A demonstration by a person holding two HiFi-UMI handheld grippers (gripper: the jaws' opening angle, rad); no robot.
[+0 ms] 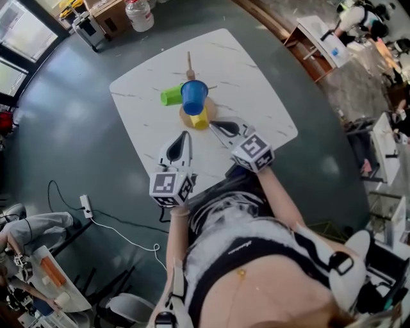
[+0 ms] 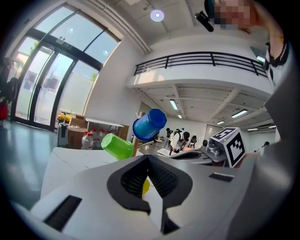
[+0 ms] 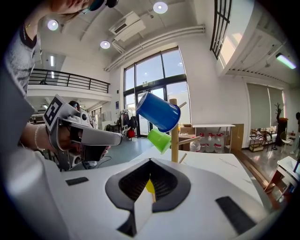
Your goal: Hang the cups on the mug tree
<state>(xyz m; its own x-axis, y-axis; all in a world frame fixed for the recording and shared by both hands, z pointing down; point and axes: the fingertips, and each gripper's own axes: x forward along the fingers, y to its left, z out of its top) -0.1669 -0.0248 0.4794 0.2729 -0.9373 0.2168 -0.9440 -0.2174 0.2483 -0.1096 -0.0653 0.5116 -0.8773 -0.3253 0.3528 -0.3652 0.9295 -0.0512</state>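
A wooden mug tree [image 1: 190, 65] stands mid-table on the white table [image 1: 256, 90]. A blue cup [image 1: 193, 96] and a green cup [image 1: 171, 96] hang on its pegs; a yellow cup [image 1: 199, 119] sits low at its base. My left gripper [image 1: 186, 134] is shut and empty, pointing at the tree from just short of it. My right gripper [image 1: 211, 123] is also shut and empty, its tips close beside the yellow cup. The left gripper view shows the left gripper [image 2: 147, 157] below the blue cup [image 2: 150, 124] and green cup [image 2: 117, 146]. The right gripper [image 3: 150, 161] faces the blue cup [image 3: 158, 111], green cup [image 3: 159, 139] and pole [image 3: 174, 140].
A large water bottle [image 1: 139, 14] and boxes stand on the floor beyond the table's far corner. A power strip [image 1: 86, 206] with its cable lies on the floor at the left. Desks [image 1: 317, 38] stand at the upper right. The table's near edge is just below both grippers.
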